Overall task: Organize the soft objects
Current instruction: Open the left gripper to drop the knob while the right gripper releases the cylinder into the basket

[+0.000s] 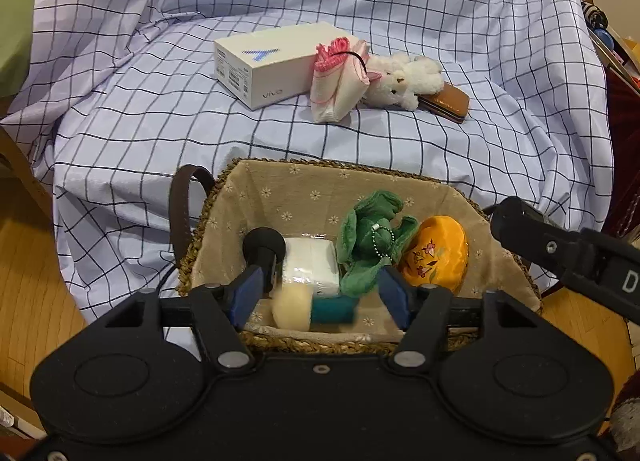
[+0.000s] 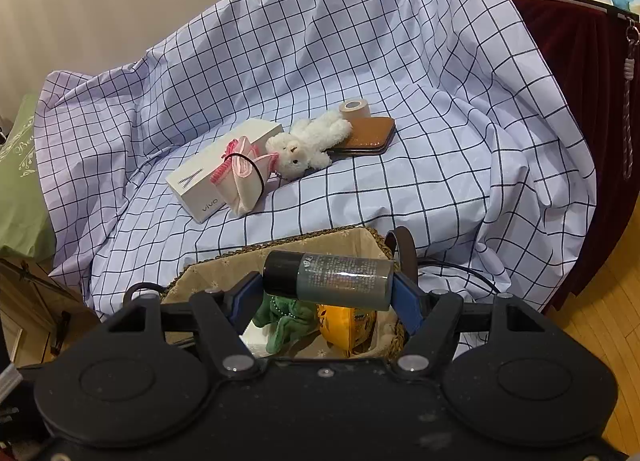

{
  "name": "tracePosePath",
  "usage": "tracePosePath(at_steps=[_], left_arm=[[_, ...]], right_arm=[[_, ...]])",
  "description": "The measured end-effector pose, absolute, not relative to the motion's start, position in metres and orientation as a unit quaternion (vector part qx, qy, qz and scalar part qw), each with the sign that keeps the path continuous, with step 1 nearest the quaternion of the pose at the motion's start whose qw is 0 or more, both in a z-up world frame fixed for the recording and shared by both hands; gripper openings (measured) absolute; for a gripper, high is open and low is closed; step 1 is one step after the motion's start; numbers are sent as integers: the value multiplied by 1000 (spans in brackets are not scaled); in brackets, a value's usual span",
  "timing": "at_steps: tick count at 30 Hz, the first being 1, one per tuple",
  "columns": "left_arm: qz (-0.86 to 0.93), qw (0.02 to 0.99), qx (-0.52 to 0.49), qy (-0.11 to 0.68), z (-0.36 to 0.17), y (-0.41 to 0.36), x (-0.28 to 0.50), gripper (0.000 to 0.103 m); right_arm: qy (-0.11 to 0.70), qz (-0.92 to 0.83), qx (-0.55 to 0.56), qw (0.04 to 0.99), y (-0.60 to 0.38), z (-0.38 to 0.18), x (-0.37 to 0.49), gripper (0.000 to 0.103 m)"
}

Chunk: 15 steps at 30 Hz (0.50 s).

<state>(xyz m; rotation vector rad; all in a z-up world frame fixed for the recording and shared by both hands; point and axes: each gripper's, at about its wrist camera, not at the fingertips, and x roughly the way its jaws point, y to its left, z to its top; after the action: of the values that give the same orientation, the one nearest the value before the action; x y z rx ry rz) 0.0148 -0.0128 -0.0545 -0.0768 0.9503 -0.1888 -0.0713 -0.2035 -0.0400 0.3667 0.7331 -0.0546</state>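
My left gripper (image 1: 320,293) hangs open over a woven basket (image 1: 280,163) lined with beige flowered cloth. A blurred cream-and-teal thing (image 1: 312,307) lies low between the blue pads (image 1: 248,293), touching neither. In the basket lie a white tissue pack (image 1: 310,261), a green plush (image 1: 372,241) and an orange pouch (image 1: 436,253). My right gripper (image 2: 326,289) is shut on a dark bottle (image 2: 344,279) with a black cap, held crosswise above the basket (image 2: 224,257). On the checked cloth beyond lie a white plush animal (image 2: 308,141) and a pink-trimmed cloth pouch (image 2: 244,173).
A white phone box (image 1: 260,65), a brown wallet (image 1: 448,101) and a tape roll (image 2: 354,107) lie by the plush. The right tool's black body (image 1: 560,253) juts in at the basket's right. A dark red curtain (image 2: 580,101) and wooden floor (image 1: 32,281) flank the cloth.
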Motion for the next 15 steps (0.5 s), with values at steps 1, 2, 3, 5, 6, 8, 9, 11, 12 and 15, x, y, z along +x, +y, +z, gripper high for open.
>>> tracePosePath(at_steps=[1,2,3,5,6,8,9,11,12,15], left_arm=[[-89,886,-36,454,-53,-12,14,64],[-88,887,-36,452,-52,-12,14,64],[-87,888,-37,450,-51,-12,14,64],[-85,890,-39,447,-50,-11,13,66],[-84,890,-39,446,-49,-11,13,66],[-81,890,-41,446,-49,-10,13,66],[-79,890,-43,447,-49,-9,13,66],[-74,891,-48,446,-49,-7,13,67],[-72,891,-51,446,-49,-6,14,70],[-67,891,-62,445,-48,-2,14,74]], right_arm=[[357,-26,178,917,-203,-40,-71,69],[358,-26,178,916,-203,-40,-71,69],[359,-26,178,916,-203,-41,-71,69],[361,-25,177,915,-203,-41,-70,69],[363,-25,176,915,-203,-42,-70,69],[367,-25,173,913,-202,-42,-69,69],[369,-24,173,913,-202,-43,-69,69],[371,-23,173,912,-202,-44,-68,69],[371,-22,172,912,-201,-44,-68,69],[375,-14,168,912,-200,-44,-68,69]])
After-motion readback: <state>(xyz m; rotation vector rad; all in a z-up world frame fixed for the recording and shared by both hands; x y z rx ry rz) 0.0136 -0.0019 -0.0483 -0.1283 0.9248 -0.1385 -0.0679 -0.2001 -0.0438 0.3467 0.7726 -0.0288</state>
